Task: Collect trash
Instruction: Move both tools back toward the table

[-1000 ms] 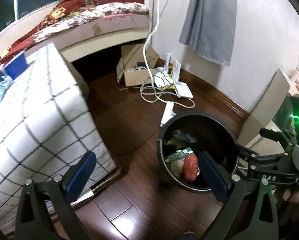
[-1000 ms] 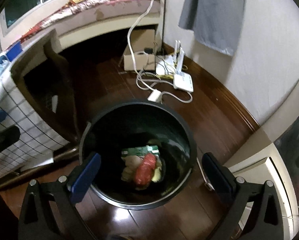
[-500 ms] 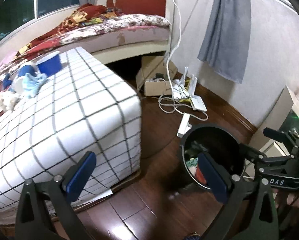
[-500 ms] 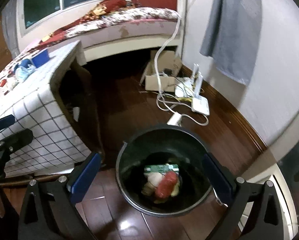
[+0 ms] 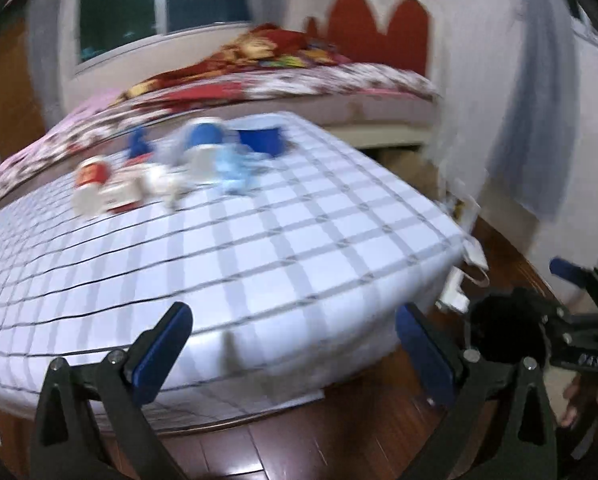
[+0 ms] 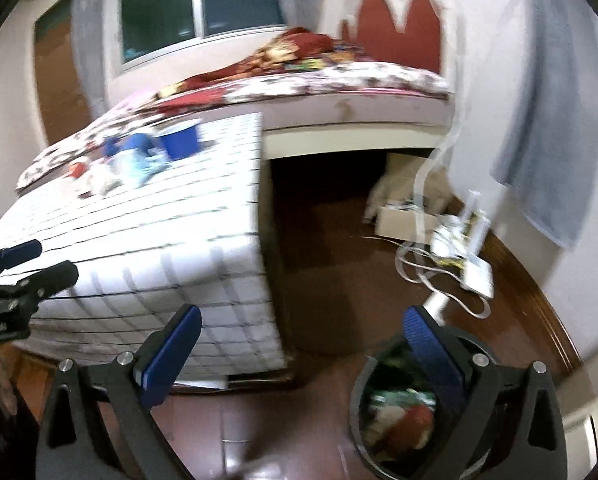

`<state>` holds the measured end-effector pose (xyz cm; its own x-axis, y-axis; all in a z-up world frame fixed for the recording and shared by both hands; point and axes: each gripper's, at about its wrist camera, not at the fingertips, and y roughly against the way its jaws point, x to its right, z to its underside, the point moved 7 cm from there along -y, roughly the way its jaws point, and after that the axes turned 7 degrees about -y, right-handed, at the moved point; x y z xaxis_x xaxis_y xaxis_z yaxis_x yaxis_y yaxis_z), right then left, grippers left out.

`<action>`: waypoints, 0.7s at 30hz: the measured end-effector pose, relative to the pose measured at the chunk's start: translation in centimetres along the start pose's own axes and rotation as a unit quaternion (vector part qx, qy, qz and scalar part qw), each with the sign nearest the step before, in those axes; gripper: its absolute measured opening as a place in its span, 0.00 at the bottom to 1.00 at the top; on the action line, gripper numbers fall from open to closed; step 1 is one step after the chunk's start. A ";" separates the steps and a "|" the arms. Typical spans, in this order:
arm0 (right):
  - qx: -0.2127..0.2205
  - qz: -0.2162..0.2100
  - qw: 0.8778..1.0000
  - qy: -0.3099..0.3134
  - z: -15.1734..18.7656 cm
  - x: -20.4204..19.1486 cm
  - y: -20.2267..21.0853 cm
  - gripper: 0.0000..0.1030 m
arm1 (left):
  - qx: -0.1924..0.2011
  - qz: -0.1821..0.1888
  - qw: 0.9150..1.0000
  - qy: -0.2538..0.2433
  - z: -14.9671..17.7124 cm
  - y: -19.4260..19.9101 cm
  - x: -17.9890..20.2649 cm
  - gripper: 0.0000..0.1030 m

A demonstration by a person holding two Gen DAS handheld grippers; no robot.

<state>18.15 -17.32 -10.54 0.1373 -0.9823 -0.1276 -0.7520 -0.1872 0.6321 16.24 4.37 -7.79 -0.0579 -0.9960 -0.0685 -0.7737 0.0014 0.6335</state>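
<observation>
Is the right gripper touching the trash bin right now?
Apart. In the right wrist view the open right gripper is above the bin, whose rim lies on the floor well beyond the fingers; nothing sits between them.

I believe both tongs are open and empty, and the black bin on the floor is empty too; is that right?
Not quite: the black bin is not empty. The right wrist view shows trash inside it. The left tongs and right tongs are indeed open and empty.

A white tablecloth with grey checks, a blue cup, and seemingly red-and-green trash in the black bin.
</observation>
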 end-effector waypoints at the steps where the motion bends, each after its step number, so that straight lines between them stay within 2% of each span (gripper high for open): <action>1: -0.008 -0.005 1.000 0.011 -0.3 -1.3 -0.5 0.99 | 0.000 -0.008 1.000 0.013 0.1 0.1 -1.2 0.99; 5: -0.011 -0.047 0.998 0.045 -2.2 -6.8 -1.6 0.99 | -0.001 -0.039 0.998 0.044 0.4 0.0 -5.4 0.99; 12: 0.007 -0.089 0.992 0.092 -6.5 -14.7 -3.6 0.99 | -0.009 -0.084 0.994 0.066 -0.7 -1.1 -11.1 0.99; 16: 0.003 -0.101 0.988 0.119 -8.3 -18.5 -5.9 0.91 | -0.018 -0.103 0.991 0.078 -1.0 -2.6 -13.9 0.99; 21: -0.016 -0.107 0.985 0.132 -9.7 -21.0 -9.6 0.82 | -0.027 -0.093 0.992 0.081 -1.9 -4.7 -15.1 0.99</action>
<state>28.75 4.98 -6.59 0.4557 -0.8881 -0.0599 -0.6674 -0.3854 0.6373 21.95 19.27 -8.31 0.1888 -0.9798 -0.0658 -0.7268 -0.1845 0.6616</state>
